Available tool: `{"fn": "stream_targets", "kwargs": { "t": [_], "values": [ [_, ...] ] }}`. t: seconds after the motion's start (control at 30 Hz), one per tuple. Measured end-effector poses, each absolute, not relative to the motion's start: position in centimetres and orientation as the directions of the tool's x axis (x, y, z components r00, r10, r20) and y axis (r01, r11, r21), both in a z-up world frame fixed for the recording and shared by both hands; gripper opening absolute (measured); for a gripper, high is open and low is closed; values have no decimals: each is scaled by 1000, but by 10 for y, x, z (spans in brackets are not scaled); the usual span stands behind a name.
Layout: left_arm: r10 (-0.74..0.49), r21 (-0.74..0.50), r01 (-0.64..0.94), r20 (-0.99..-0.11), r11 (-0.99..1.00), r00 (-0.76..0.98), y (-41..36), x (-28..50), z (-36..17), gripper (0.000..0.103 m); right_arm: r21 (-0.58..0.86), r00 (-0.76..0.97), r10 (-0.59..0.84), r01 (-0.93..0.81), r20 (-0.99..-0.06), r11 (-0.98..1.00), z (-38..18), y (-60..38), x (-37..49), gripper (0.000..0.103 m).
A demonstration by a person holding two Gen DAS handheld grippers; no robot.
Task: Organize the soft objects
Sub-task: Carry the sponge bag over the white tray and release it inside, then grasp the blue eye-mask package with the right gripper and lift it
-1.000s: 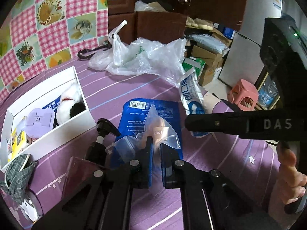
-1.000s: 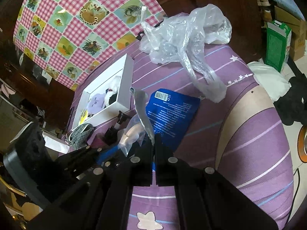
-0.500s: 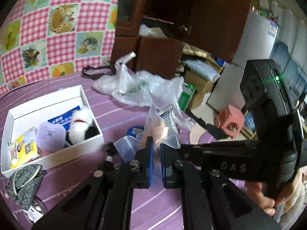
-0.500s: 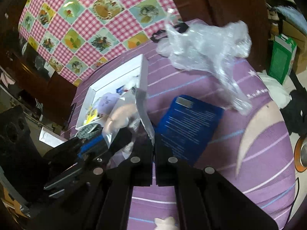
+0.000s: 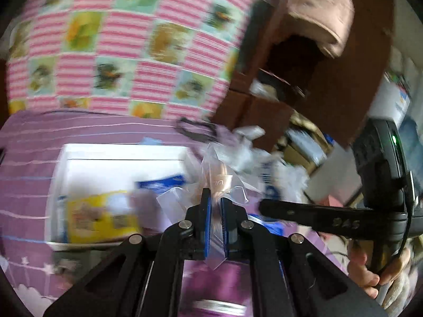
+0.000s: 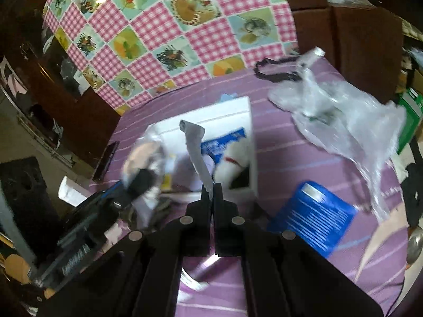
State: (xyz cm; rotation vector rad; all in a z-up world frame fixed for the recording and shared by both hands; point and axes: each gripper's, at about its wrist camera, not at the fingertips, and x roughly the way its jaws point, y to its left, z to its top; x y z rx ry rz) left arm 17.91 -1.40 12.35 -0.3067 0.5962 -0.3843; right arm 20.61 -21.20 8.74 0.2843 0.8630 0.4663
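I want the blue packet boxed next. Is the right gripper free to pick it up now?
Probably not yet: the right gripper is shut on the clear bag's edge. The blue packet itself lies uncovered on the purple bedspread.

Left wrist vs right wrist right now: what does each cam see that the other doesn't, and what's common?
Left wrist only: the hand gripping the right claw's handle, and the pink cloth atop the cabinet.

Right wrist only: the blue package lying on the purple bedspread, and the loose plastic bag spread out beyond it.

Both: the white box with items inside, the small clear bag both claws pinch, and the pink checkered cloth.
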Motion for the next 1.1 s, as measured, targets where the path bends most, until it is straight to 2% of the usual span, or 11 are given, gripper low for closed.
{"fn": "stream_targets", "kwargs": {
  "t": [0.1,0.23,0.4,0.47,0.5,0.53,0.6,0.7,0.87,1.0,1.1],
  "values": [
    [-353,-406,153,-480,901,803,24,186,118,5,408,554,498,-288,-667,866,89,-194,221,3],
    [-326,-438,89,-503,895,801,48,200,102,5,397,524,498,-302,-691,867,78,-170,242,3],
    [-309,-414,74,-535,907,786,42,217,82,5,419,526,495,-267,-692,868,54,-161,265,3],
    [-257,-397,22,-552,918,793,40,220,75,9,444,522,502,-244,-689,862,44,-160,277,6],
    [-238,-400,-4,-554,916,797,40,221,71,20,472,497,521,-233,-694,850,38,-160,285,14],
    [-244,-408,-2,-550,913,799,40,222,68,44,493,470,538,-228,-699,840,35,-159,291,21],
    [-241,-400,2,-548,917,801,39,220,65,78,536,432,571,-213,-699,817,31,-162,299,66],
    [-187,-360,-15,-521,933,833,37,213,71,79,574,492,596,-216,-635,790,36,-174,295,76],
    [-212,-341,21,-532,940,820,28,214,74,79,521,545,554,-233,-630,821,52,-188,279,76],
    [-263,-327,89,-542,941,798,10,213,79,79,419,597,480,-250,-643,873,67,-216,254,76],
    [-327,-320,168,-548,932,770,-11,211,85,79,422,601,456,-209,-657,882,67,-250,240,76]
  ]
}}
